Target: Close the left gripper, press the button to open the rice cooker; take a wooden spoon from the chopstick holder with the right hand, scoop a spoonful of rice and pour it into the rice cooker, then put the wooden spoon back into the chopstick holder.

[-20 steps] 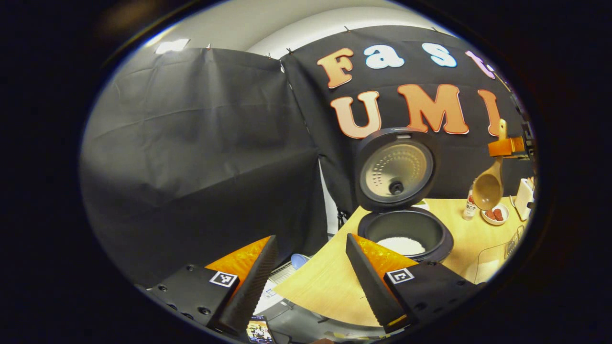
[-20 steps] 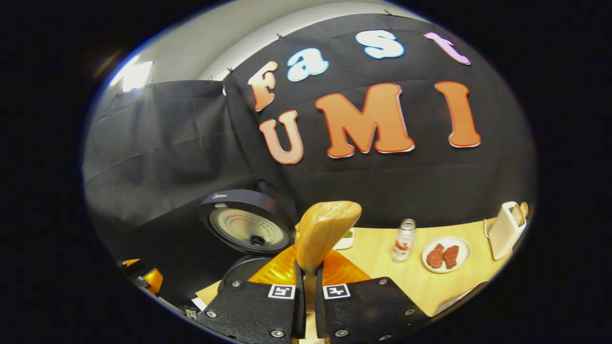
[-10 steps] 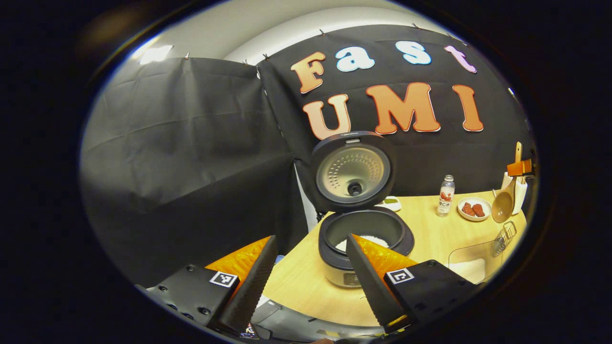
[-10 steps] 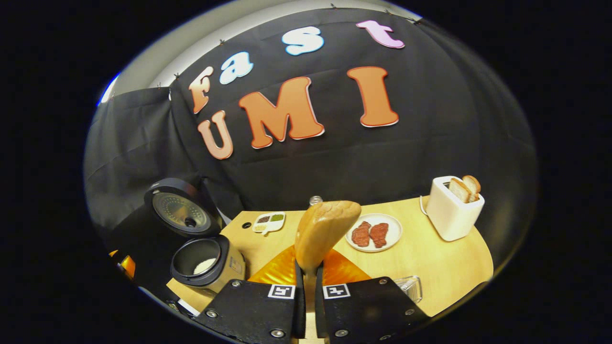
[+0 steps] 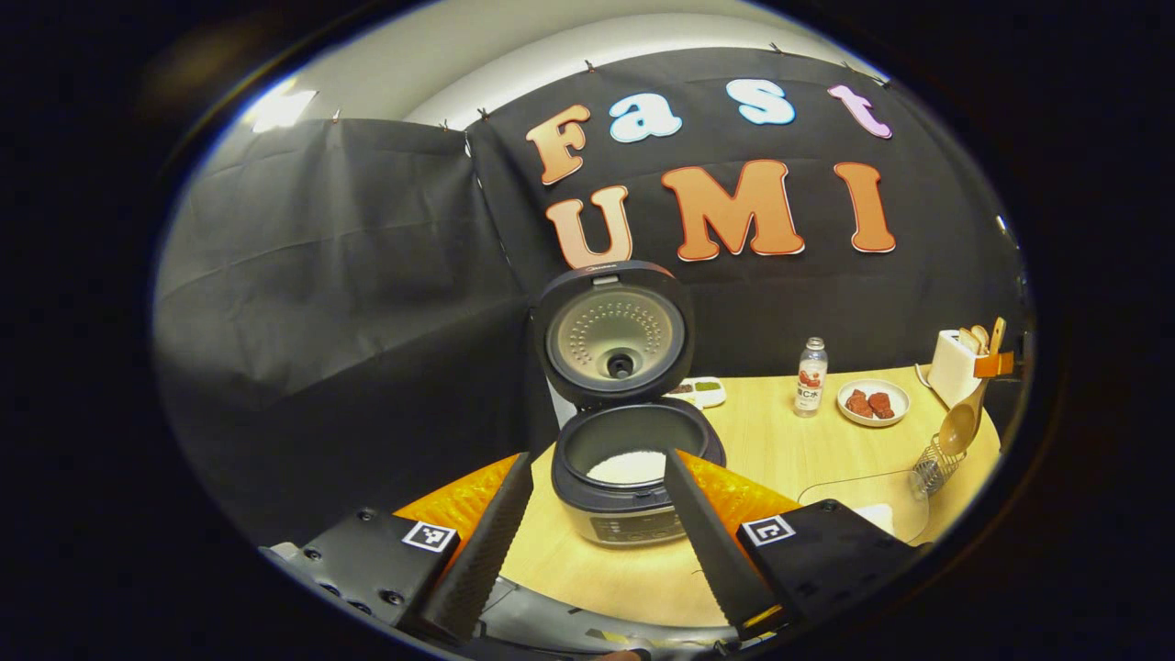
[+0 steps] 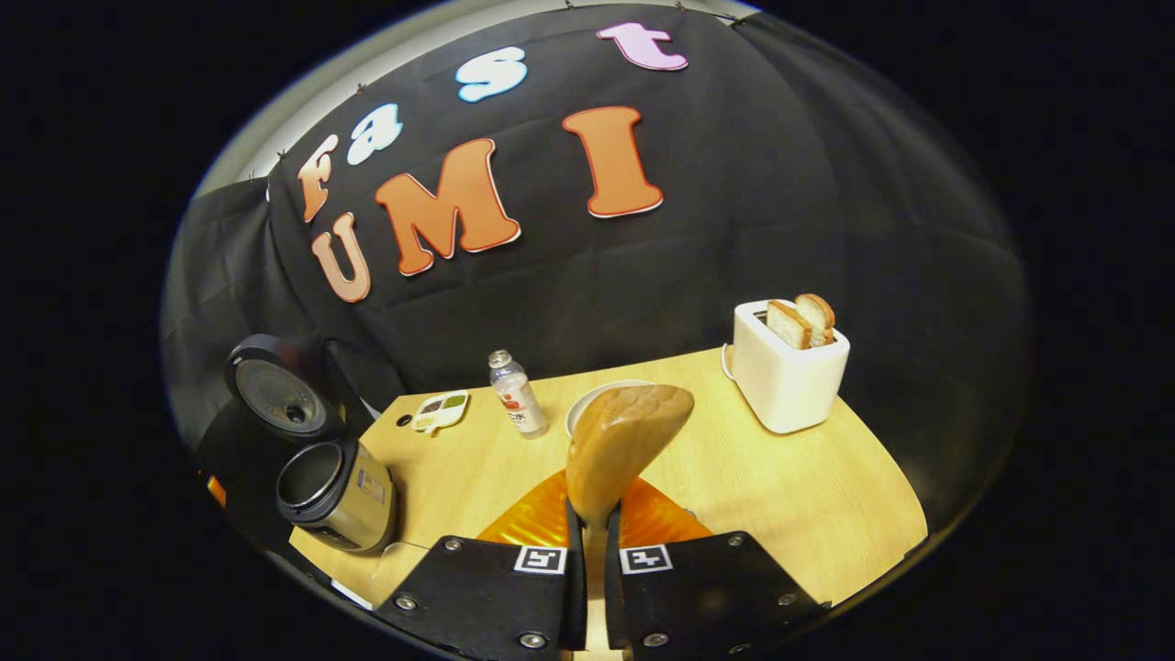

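The wooden spoon (image 6: 617,450) is pinched between the jaws of the right gripper (image 6: 593,542), bowl down, directly above the chopstick holder (image 5: 934,463) at frame right; the left gripper (image 5: 597,542) is spread.

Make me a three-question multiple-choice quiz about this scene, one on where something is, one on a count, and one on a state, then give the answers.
1. Where is the wooden spoon?
A. Between the right gripper's jaws
B. Lying on the table
C. Inside the rice cooker

2. How many bread slices stand in the toaster?
A. One
B. Two
C. Four

3. What state is the rice cooker's lid in?
A. Shut
B. Open, standing upright
C. Taken off, on the table

Answers: 1 A, the jaws press on the spoon's handle. 2 B, two slices poke out of the top. 3 B, the lid stands raised behind the pot, rice visible inside.
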A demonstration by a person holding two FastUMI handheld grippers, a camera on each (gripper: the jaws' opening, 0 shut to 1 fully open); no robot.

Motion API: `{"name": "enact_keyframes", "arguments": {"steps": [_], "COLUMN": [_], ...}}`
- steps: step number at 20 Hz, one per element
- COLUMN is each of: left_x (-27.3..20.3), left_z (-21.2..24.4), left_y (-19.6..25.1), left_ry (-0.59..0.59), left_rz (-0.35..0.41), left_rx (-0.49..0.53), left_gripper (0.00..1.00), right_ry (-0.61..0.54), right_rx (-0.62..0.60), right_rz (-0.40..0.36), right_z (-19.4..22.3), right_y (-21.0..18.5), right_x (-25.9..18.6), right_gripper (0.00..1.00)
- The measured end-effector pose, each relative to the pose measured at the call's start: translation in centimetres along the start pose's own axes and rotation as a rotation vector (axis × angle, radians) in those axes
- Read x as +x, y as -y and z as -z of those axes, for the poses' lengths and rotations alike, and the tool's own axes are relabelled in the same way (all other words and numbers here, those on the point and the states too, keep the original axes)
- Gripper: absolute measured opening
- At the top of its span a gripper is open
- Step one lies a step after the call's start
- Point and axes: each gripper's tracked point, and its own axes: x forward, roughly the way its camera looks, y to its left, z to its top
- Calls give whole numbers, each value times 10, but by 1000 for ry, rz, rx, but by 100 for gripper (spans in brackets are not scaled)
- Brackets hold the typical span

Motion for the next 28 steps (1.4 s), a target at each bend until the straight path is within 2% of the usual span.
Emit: {"name": "enact_keyframes", "arguments": {"steps": [1, 2, 8, 9, 11, 12, 14, 15, 20, 21, 22, 23, 26, 27, 28], "left_x": [-3, -6, -28, -31, -30, -26, -17, -12, 21, 29, 38, 46, 71, 80, 89], "left_z": [-2, -4, -12, -14, -18, -21, -25, -29, -52, -58, -63, -70, -92, -101, -109], "left_y": [4, 8, 15, 13, 6, 4, 2, 2, -15, -24, -30, -36, -55, -59, -63], "left_ry": [0, 3, 11, 13, 18, 19, 24, 34, 83, 91, 101, 112, 144, 155, 165], "left_rz": [-2, -5, -62, -69, -83, -86, -80, -72, -51, -49, -49, -49, -53, -53, -52], "left_rx": [2, 5, 48, 60, 80, 79, 64, 58, 44, 38, 35, 35, 22, 11, 8], "left_gripper": [100, 89, 89, 100, 100, 89, 89, 97, 97, 93, 97, 89, 89, 89, 92], "right_ry": [7, 3, -84, -96, -115, -118, -133, -142, -223, -248, -268, -275, -248, -240, -228], "right_rx": [-2, 2, 23, 51, 91, 106, 123, 130, 161, 165, 176, 186, 169, 163, 161], "right_rz": [13, 27, 44, 42, 56, 64, 74, 82, 113, 131, 150, 171, 240, 257, 272], "right_z": [0, 2, 44, 49, 59, 63, 71, 74, 93, 95, 97, 97, 86, 81, 74], "right_y": [8, 17, 46, 47, 53, 55, 57, 59, 69, 73, 77, 80, 94, 96, 98], "right_x": [4, 9, 50, 52, 59, 61, 63, 62, 57, 54, 50, 45, 33, 29, 24], "right_gripper": [7, 7, 7, 7, 7, 7, 7, 8, 14, 17, 12, 27, 40, 53, 57]}}
